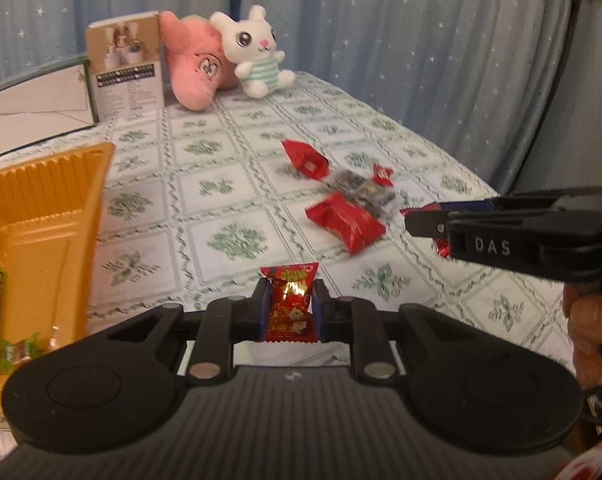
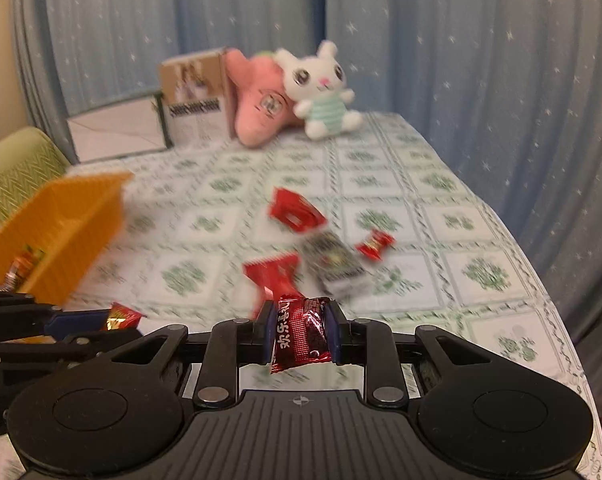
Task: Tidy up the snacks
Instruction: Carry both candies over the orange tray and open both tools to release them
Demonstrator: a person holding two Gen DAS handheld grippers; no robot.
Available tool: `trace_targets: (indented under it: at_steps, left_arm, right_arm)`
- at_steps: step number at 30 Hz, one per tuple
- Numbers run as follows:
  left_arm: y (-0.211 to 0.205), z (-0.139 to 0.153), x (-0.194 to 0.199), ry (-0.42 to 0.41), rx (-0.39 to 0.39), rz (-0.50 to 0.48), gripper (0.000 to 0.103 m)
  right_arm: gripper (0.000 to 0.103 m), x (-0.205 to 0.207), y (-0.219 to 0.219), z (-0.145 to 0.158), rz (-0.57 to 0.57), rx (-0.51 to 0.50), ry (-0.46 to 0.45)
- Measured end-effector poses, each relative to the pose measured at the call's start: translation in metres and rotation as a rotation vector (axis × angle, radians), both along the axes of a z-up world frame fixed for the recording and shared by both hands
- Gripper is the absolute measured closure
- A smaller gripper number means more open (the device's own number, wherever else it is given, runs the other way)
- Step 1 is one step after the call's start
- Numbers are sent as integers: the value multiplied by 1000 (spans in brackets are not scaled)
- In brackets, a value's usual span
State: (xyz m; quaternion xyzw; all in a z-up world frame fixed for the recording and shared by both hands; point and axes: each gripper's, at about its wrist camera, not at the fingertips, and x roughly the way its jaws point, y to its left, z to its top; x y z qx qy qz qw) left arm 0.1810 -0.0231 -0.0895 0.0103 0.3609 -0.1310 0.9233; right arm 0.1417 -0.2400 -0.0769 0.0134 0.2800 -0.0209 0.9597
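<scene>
Blue curtains with little white stars hang behind a table, and a cloth (image 1: 229,184) with green leaf squares covers it.

Closest to us, the left gripper (image 1: 291,308) is clamped on a small red candy with gold print (image 1: 290,304). The candy stands up between the two pads and is off the table. The right gripper (image 2: 301,330) is squeezed onto a dark red snack packet (image 2: 301,330) in the same way. In the left view the right gripper comes in from the right side, with a hand (image 1: 589,328) holding its handle.

Next to the left gripper, on the left, sits the orange tray (image 1: 45,216). A few wrapped sweets already lie in its near end.

A bit farther out, more snacks wait on the cloth in a loose bunch: a big red pack (image 1: 343,222), a see-through dark pack (image 1: 361,188), a tiny red candy (image 1: 382,174) and another red pack (image 1: 303,156) behind them.

At the far end stand a white bunny toy (image 1: 257,50), a pink plush (image 1: 195,66) and a box with pictures (image 1: 123,64).

The job now looks like carrying both candies to the tray. To do it well, keep both grips tight and bring one gripper over the tray at a time so they do not bump. Go low over the tray before letting go, so the candy drops inside and does not bounce out. The left one is closer, so it should go first.
</scene>
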Motion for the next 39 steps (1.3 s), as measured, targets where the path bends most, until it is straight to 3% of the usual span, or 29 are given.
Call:
trace_targets:
  at_steps: [9, 21, 29, 39]
  left_arm:
    - [58, 41, -7, -44, 11, 110, 84]
    - [156, 75, -24, -66, 69, 227, 84]
    - [204, 66, -28, -39, 66, 272, 84]
    - [225, 34, -17, 14, 15, 280, 84]
  right_arm:
    - [77, 8, 49, 32, 108, 26, -70]
    - [77, 33, 148, 54, 315, 66, -110]
    - [77, 54, 197, 39, 408, 75, -50]
    - [77, 75, 202, 17, 409, 72, 3]
